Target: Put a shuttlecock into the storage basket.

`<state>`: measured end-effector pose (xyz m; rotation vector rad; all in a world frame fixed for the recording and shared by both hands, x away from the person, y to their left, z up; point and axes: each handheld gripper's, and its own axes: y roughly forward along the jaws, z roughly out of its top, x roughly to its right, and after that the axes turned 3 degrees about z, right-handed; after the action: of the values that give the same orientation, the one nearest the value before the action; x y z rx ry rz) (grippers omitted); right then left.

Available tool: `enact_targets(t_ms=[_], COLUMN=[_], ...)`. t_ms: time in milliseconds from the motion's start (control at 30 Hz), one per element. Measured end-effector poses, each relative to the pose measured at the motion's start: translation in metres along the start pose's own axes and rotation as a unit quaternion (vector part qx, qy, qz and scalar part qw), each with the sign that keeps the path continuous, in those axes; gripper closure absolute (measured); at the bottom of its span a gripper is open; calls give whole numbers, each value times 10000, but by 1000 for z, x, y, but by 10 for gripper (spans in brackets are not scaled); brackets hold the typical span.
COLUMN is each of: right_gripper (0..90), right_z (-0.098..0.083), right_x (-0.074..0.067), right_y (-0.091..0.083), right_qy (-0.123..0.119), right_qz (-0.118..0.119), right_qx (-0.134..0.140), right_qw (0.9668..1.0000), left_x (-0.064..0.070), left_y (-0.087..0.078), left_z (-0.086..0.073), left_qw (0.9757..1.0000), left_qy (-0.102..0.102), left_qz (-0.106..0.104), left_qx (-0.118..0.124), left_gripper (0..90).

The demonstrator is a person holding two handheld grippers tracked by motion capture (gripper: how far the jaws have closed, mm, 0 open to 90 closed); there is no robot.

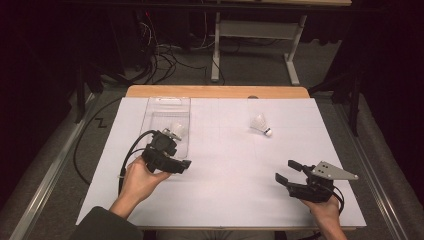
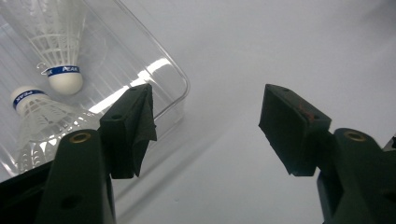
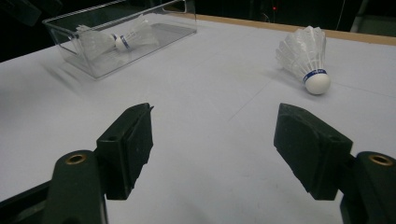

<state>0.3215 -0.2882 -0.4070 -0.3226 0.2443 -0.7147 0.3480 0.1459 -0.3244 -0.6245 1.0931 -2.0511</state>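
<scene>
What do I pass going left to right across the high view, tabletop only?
Left tongs → clear box with shuttlecocks inside → loose shuttlecock → right tongs, both tongs open and empty.

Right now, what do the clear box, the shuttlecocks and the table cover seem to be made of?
Clear box: hard transparent plastic, glossy; glints run along its rim and the shuttlecocks show through its wall.
Shuttlecock on the table: white ribbed skirt, feather or plastic, can't tell; smooth rounded white head, probably cork or foam, with a blue band.
Table cover: matte white sheet, likely paper; wooden edge behind.
</scene>
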Motion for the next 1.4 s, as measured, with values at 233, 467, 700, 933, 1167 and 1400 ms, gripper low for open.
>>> enact_targets(t_ms=[233,467,700,933,1167,1400], right_gripper=[289,289,288,287,286,285], right_z=[0,0,0,-1,-2,-2], right_x=[0,0,1,3,3,3], right_y=[0,0,1,1,3,3], right_qy=[-18,0,12,48,57,78], right_qz=[2,-4,-35,-74,-112,-152], right_qx=[9,16,-6,0,-46,-54], right_qw=[10000,10000,10000,10000,9999,9998], left_x=[10,15,21,26,24,21], left_y=[3,10,16,22,31,35], left_z=[-5,-13,-21,-32,-44,-56], left_qw=[9999,9997,9994,9985,9980,9961], left_qy=[117,125,161,223,170,52], left_qz=[-38,-95,-157,-215,-268,-365], left_qx=[88,198,261,446,552,800], left_gripper=[363,371,372,370,373,371])
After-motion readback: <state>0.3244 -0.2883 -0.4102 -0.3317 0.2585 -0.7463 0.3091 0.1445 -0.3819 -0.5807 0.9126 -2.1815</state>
